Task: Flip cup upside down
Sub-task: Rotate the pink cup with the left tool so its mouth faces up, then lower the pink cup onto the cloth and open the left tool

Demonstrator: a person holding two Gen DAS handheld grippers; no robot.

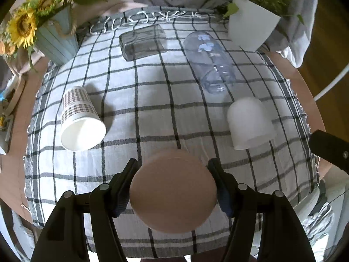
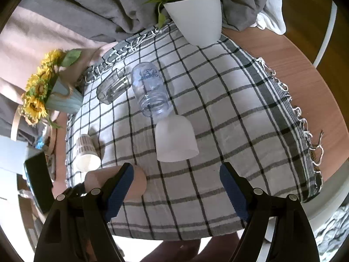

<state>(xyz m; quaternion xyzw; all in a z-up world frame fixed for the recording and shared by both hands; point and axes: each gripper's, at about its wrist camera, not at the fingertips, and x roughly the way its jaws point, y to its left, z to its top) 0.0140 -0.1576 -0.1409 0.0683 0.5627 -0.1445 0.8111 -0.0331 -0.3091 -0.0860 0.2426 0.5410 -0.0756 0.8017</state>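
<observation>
My left gripper (image 1: 173,187) is shut on a pink-beige cup (image 1: 174,193), whose flat round base faces the camera, just above the checked cloth (image 1: 152,100). The same cup (image 2: 139,181) shows in the right wrist view, lying sideways behind my left finger. My right gripper (image 2: 176,187) is open and empty above the cloth (image 2: 229,120), in front of a frosted white cup (image 2: 175,138) that stands upside down. That frosted cup (image 1: 249,123) also shows at the right in the left wrist view.
A patterned paper cup (image 1: 79,120) (image 2: 87,151), a clear bottle (image 1: 209,61) (image 2: 150,90) and a grey transparent tumbler (image 1: 142,41) (image 2: 112,88) lie on their sides. A sunflower pot (image 1: 54,37) stands back left, a white plant pot (image 2: 196,19) back right.
</observation>
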